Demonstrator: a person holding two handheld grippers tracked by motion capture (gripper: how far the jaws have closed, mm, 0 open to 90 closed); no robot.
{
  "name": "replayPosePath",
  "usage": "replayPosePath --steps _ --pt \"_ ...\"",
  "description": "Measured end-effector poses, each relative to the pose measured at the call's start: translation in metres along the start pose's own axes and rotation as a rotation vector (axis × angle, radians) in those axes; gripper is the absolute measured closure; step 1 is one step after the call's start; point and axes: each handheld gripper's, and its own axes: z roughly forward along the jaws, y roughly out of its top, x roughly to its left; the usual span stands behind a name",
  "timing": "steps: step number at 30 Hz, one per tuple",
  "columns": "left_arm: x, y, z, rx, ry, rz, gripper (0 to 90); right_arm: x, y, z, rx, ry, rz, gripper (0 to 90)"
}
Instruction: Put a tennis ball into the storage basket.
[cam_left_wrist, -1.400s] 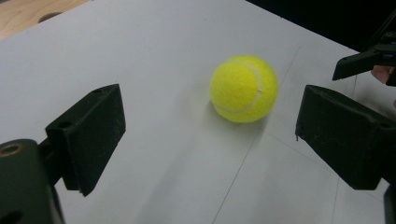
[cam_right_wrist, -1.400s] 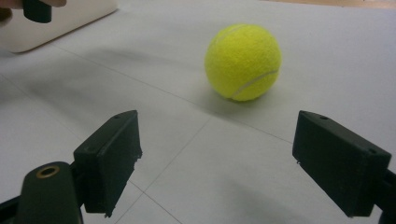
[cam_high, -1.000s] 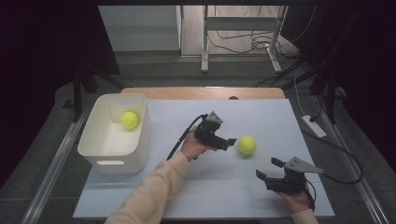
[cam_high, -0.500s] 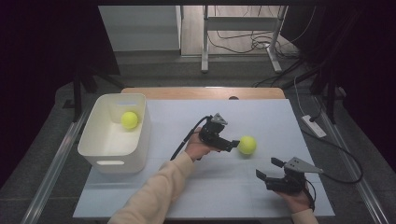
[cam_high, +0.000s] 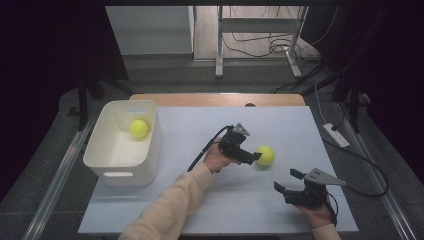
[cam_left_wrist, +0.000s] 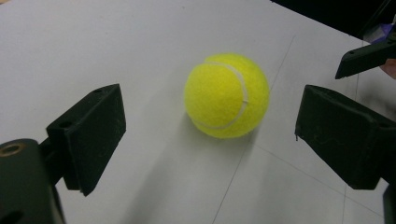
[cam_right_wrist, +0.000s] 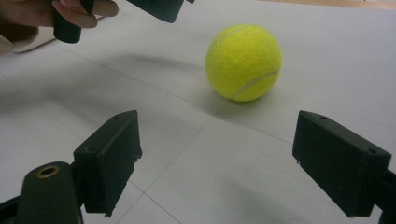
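Overhead, the high view shows a pale worktop (cam_high: 280, 125) with a white bin (cam_high: 112, 162) near its left edge; one tennis ball (cam_high: 138, 128) lies inside the bin, toward its far wall. A second tennis ball (cam_high: 265, 155) rests on the bare worktop, a little right of centre. The left gripper (cam_high: 255, 156) reaches in from the left with its jaws spread, their tips right at this ball. The right gripper (cam_high: 286, 181) sits near the front right corner, jaws also spread, holding nothing.

Next, the left gripper view looks along its two black jaws. They stand wide apart, and the ball (cam_left_wrist: 227, 95) lies on the worktop between and just beyond them, not yet touched. A white seam curves across its right side. Being round, the ball has no long axis and points no particular way, so any angle of approach should do.

Lastly, the right gripper view shows the same ball (cam_right_wrist: 243, 62) farther off, well ahead of its open jaws, with the left hand (cam_right_wrist: 56, 14) at the top left corner.

The step in hand looks like the reach for the loose ball. The next move probably calls for sliding the left jaws forward around its widest part, then closing gently so it does not roll away.
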Motion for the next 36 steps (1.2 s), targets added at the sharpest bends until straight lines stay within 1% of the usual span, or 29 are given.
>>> replayPosePath --steps 14,16,21,36 --pt "0.0 0.003 0.013 0.018 -0.008 0.002 9.2 0.0 0.0 0.0 -0.003 0.003 0.003 15.4" --pt "-0.001 0.003 0.015 0.016 -0.01 -0.006 9.2 0.0 0.0 0.0 -0.002 0.003 0.003 15.4" --pt "0.0 0.003 0.02 0.028 -0.013 -0.008 9.2 0.0 0.0 0.0 0.001 0.002 0.003 15.3" --pt "-0.005 0.008 0.032 0.044 -0.031 0.001 9.1 0.0 0.0 -0.001 -0.003 0.004 0.009 15.3"
